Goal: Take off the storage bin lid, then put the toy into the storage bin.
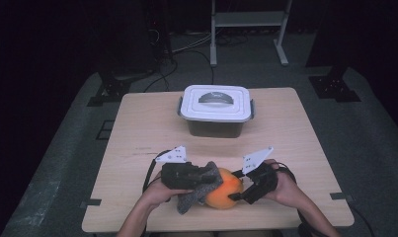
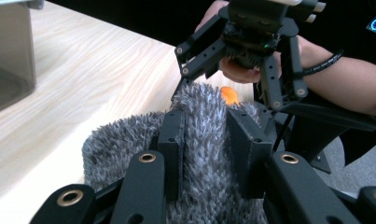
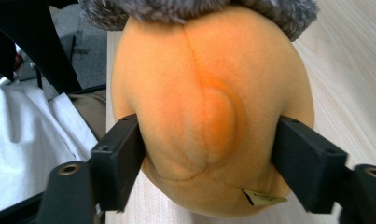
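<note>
Plainly soft, the orange plush toy (image 3: 209,107) lies on the near edge of the table (image 1: 137,128), between the person's two hands, with a seam running down its rounded body and a small tag at its lower end. I would judge it light and stuffed: it should dent under pressure instead of resisting, and its fleece skin ought to give the pads good friction, so slipping is less of a worry than squeezing it out of shape. A grey fuzzy cloth (image 2: 129,149) is draped over the toy's upper end, touching it; this looks limp and shaggy, something that will bunch and sag when lifted, and is best pinched through a gathered fold. The left gripper (image 2: 205,154) does just that, its jaws closed tight on a ridge of the grey pile. The right gripper (image 3: 209,163) straddles the toy's widest part, jaws spread wide with a pad pressing each flank, so it grips the orange body across its girth; that broad middle seems the sound place to hold, since the tapered end would let it squirt free. Farther back on the table, well apart from the hands, stands a container with a white lid (image 1: 215,102) and side clips.
</note>
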`<state>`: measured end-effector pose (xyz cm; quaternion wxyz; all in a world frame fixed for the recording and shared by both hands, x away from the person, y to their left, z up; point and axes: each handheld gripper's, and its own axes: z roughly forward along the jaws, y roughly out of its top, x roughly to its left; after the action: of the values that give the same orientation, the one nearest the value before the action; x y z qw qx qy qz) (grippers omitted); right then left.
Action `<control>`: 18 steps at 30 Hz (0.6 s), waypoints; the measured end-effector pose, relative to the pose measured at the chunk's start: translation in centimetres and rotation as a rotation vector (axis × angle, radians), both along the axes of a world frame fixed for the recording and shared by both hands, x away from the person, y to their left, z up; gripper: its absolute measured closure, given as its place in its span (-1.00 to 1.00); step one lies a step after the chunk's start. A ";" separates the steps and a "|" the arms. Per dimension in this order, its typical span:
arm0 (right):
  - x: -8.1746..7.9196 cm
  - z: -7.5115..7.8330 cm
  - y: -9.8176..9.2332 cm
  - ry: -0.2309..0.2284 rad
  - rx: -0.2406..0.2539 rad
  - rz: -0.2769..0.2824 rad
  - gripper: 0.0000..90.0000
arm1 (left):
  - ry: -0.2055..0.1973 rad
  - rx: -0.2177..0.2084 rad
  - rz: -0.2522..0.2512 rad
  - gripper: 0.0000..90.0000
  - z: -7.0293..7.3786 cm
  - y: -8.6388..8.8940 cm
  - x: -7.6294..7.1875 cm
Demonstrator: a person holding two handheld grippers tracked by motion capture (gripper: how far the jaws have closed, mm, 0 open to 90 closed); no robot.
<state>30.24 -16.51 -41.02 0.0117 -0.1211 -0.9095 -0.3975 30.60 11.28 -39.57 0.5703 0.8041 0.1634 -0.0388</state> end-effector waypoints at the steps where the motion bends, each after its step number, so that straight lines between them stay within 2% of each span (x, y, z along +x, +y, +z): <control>1: 0.2 -0.1 -0.1 0.009 0.010 0.000 -0.35 | -0.002 -0.017 -0.002 0.51 0.2 0.0 0.0; 3: 0.2 -0.2 -0.2 0.018 0.023 -0.002 -0.34 | -0.016 -0.019 -0.012 0.51 0.6 -0.2 -0.2; 5: 0.0 -0.3 0.0 0.003 0.020 0.005 -0.32 | -0.034 0.023 -0.020 0.51 0.5 -0.7 -0.4; 7: -0.1 -0.2 0.1 -0.011 0.012 0.010 -0.28 | -0.021 0.037 -0.019 0.51 0.0 -0.6 -0.2; 10: 0.3 -0.4 -0.3 0.006 0.034 0.003 -0.24 | 0.003 0.029 0.001 0.52 -0.6 0.5 0.3; 13: 0.6 -0.6 -0.7 0.028 0.050 -0.004 -0.24 | 0.007 0.046 0.025 0.52 -0.7 1.9 0.7; 16: 0.7 -0.6 -0.9 0.037 0.053 -0.010 -0.24 | 0.016 0.015 0.052 0.52 -0.5 3.1 0.9; 18: 0.9 -0.7 -1.1 0.048 0.059 -0.017 -0.24 | 0.008 -0.020 0.046 0.52 -0.2 3.2 0.9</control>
<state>31.11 -17.58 -41.73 0.0338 -0.1380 -0.8956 -0.4214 31.45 14.46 -39.74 0.5782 0.7944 0.1836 -0.0305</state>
